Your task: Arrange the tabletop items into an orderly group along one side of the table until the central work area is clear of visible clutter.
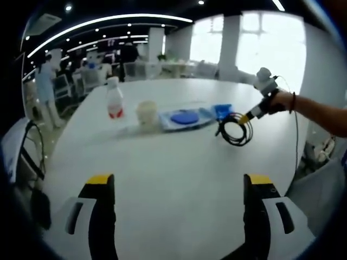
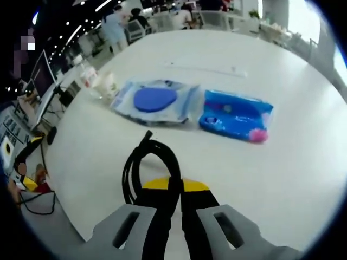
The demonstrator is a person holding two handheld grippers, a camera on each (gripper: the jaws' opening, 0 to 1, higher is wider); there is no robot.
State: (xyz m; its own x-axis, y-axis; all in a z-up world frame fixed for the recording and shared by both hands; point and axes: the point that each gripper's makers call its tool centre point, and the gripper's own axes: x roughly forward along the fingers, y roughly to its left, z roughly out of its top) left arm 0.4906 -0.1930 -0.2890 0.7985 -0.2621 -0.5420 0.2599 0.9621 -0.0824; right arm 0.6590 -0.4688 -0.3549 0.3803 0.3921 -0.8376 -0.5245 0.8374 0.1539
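In the left gripper view my left gripper (image 1: 180, 187) hangs with jaws spread wide above the white round table (image 1: 179, 162), empty. Far across stand a clear plastic bottle with a red label (image 1: 114, 98), a pale cup (image 1: 147, 114) and a clear flat packet holding a blue disc (image 1: 184, 117). In the right gripper view my right gripper (image 2: 174, 190) is clamped on a coiled black cable (image 2: 146, 162) (lying on the table), just short of that packet (image 2: 155, 100) and a bright blue pouch (image 2: 236, 115) beside it.

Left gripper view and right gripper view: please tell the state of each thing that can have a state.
left gripper: open, holding nothing, above the table.
right gripper: shut on the black cable.
black cable: coiled, held at one side of the loop.
bottle: upright, cap on.
cup: upright.
clear pouch with blue disc: lying flat.
blue package: lying flat, beside the pouch.
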